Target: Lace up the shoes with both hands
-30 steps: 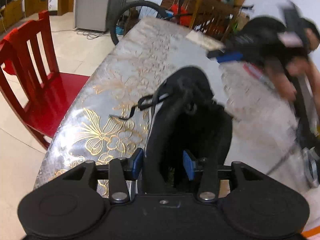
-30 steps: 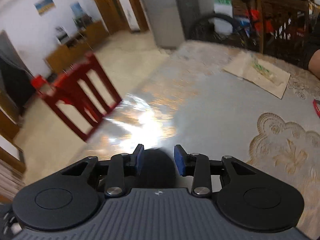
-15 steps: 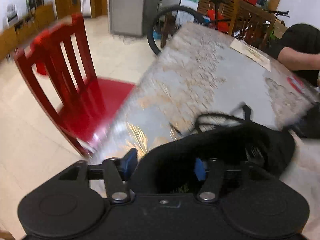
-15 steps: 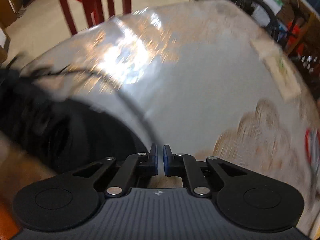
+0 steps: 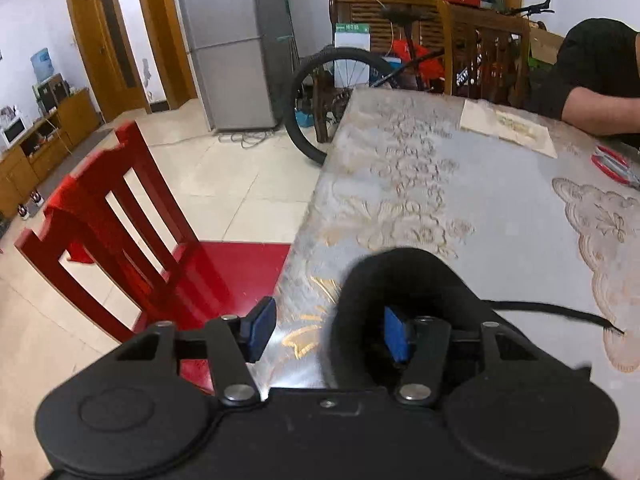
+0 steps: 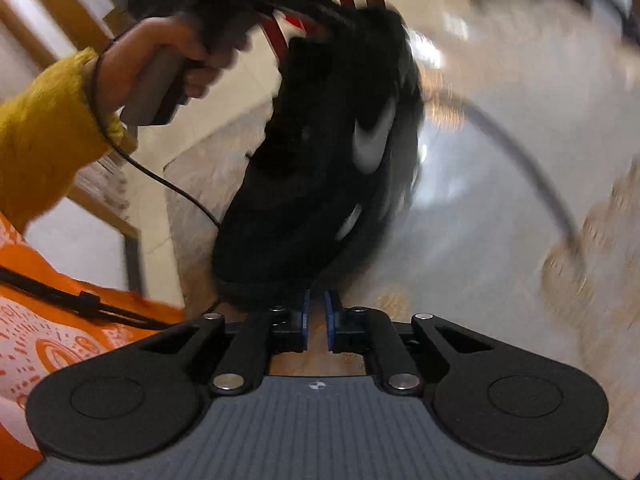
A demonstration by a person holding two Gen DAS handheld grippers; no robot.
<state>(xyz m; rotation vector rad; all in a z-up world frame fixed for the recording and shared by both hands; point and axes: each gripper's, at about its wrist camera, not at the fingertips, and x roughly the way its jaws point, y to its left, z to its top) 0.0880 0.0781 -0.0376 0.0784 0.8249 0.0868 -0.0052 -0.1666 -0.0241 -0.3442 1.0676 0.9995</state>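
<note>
A black shoe sits at the near left edge of the table. My left gripper is open; its right finger is inside the shoe's collar and the left finger is outside it, over the table edge. A black lace trails right from the shoe. In the right wrist view the shoe is blurred, with a white mark on its side, and the lace arcs right. My right gripper is nearly shut just before the shoe's near end, with nothing seen between its pads.
A red chair stands left of the table. A paper sheet, a red object and a seated person's arm are at the far right. A bicycle and fridge stand behind.
The left gripper has swung and its jaws now straddle the shoe's collar wall instead of the whole opening. The right gripper has dropped back to the shoe's near end, staying nearly shut.
</note>
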